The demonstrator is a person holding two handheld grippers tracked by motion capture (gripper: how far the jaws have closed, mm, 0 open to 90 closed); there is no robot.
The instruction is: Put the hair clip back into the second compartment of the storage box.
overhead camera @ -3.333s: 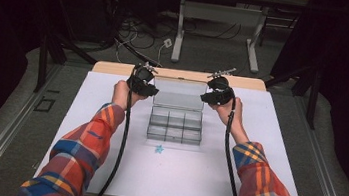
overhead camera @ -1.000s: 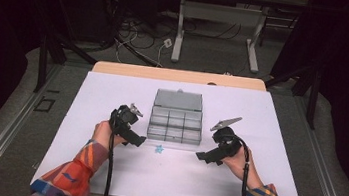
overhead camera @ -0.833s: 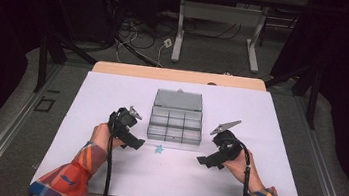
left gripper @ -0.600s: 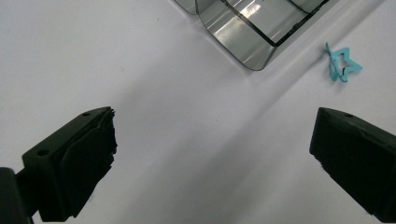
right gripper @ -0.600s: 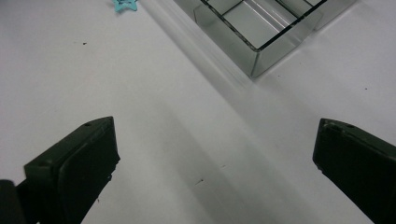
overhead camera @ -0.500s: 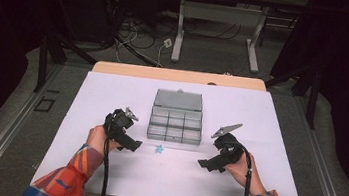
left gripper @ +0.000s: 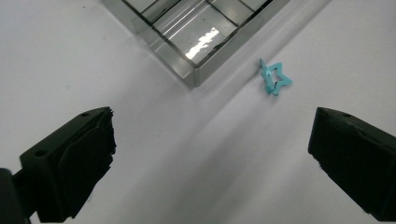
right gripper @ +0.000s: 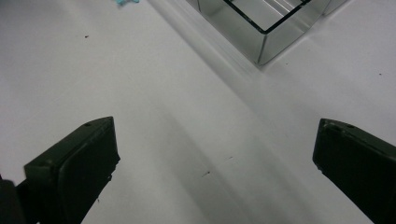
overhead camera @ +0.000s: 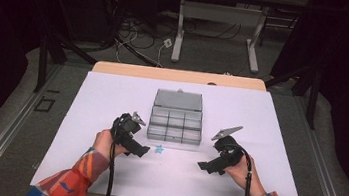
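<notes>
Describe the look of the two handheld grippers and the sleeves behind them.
Both the left gripper and the right gripper are black, each with two blocky black jaws and a black cable trailing back along the forearm. Each carries a grey three-cornered plate on top. The sleeves are plaid in orange-red, blue and yellow.

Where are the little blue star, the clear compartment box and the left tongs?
blue star [left gripper: 275, 78]: left gripper view, on its outline.
compartment box [overhead camera: 176, 123]: high view, on a middle divider.
left tongs [overhead camera: 142, 150]: high view, midway between the tips, which stand apart.
</notes>
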